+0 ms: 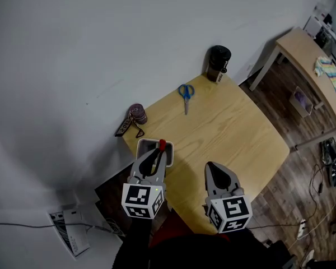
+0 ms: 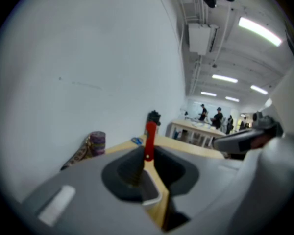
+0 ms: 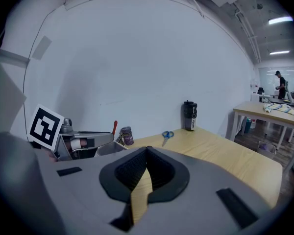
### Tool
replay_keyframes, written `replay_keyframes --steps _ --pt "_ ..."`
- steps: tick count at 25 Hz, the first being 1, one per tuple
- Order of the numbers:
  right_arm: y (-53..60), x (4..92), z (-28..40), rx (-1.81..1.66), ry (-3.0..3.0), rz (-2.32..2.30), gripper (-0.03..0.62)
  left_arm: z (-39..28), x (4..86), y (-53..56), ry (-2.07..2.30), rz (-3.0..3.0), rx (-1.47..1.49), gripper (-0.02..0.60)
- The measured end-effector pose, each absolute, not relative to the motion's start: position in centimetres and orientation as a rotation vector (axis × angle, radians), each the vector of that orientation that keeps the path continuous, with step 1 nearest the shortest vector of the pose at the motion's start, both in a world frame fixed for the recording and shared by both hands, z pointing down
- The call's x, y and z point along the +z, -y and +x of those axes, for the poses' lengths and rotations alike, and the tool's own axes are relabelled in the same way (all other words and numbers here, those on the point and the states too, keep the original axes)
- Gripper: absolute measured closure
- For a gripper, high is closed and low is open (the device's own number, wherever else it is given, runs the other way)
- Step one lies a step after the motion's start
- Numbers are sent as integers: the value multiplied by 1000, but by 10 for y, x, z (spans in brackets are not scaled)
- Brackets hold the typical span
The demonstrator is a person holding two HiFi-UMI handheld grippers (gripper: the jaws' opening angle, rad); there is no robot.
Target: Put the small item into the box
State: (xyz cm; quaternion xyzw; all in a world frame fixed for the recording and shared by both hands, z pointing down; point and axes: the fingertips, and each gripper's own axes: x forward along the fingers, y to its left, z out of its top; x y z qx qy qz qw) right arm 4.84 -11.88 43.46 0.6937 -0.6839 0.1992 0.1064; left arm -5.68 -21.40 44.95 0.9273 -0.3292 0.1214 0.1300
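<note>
Left gripper (image 1: 158,152) is clenching the small red item (image 1: 162,144) upright at its jaw tips and hovering over the open box (image 1: 140,145) at the table's (image 1: 235,133) near-left corner. The carry is looking done, with lowering and release into the box not yet done. Right gripper (image 1: 210,167) is idling above the near edge, jaws pressed together on nothing. Counting left to right: one purple roll (image 1: 138,114) with one dark strip (image 1: 123,129) beside it at the left edge, one box, one red item, one pair of scissors (image 1: 185,92) toward the far edge, one dark bottle (image 1: 218,62) at the far corner, and two grippers.
</note>
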Motion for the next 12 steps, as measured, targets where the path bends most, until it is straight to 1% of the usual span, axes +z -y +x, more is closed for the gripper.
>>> replay_keyframes --steps 12 --pt "138 456 40 642 2004 1984 586 -51 481 224 937 2658 520 520"
